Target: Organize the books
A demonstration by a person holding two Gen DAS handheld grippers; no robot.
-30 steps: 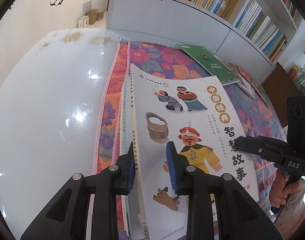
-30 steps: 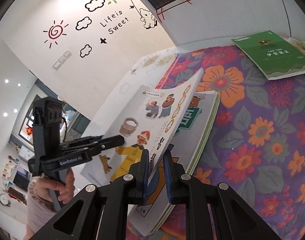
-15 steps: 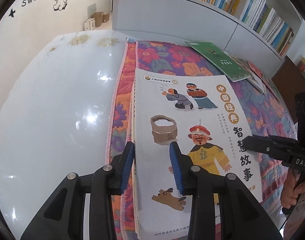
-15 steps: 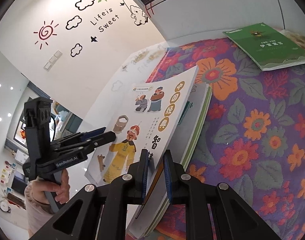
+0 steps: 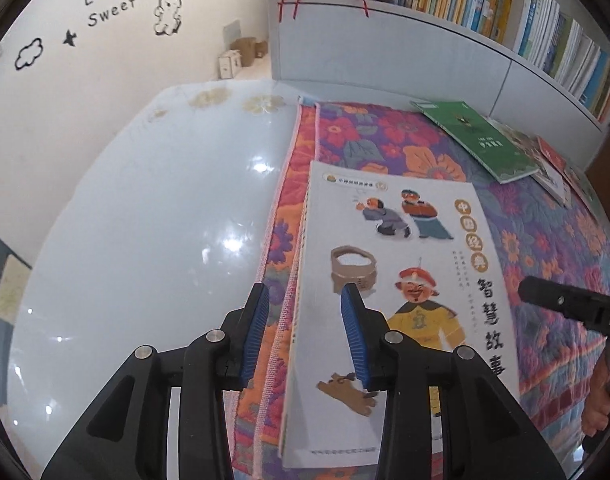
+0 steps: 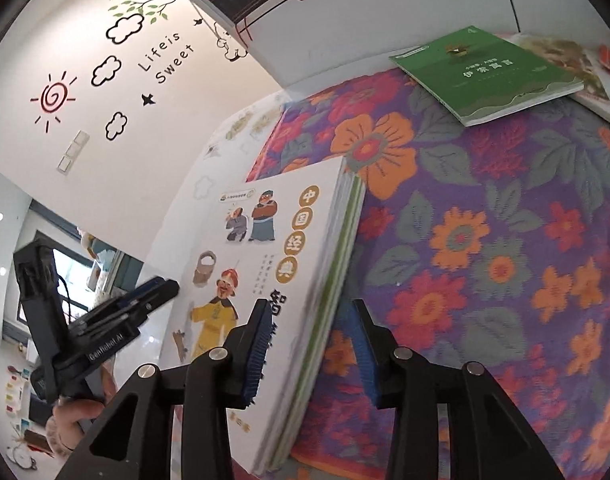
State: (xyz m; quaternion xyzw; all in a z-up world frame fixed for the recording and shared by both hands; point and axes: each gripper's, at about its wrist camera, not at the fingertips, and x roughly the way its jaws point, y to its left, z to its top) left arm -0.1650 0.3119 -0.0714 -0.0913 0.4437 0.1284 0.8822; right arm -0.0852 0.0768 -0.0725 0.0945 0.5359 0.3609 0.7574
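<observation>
White book [image 5: 389, 280] is lying flat on the stack [image 6: 337, 264]. Both grippers, left [image 5: 305, 336] and right [image 6: 311, 354], are opening, jaws straddling its edges, gripping nothing. Green book [image 6: 481, 72] and others are waiting.

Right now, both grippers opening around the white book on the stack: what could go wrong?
1. The white book tops a stack near the cloth's left edge, by the glossy table; a nudge could slide it off.
2. Both jaws have just opened, but the left gripper and right gripper straddle its edges; pulling back carelessly may snag the cover.
3. The green book overlaps other books; it may drag them.
</observation>
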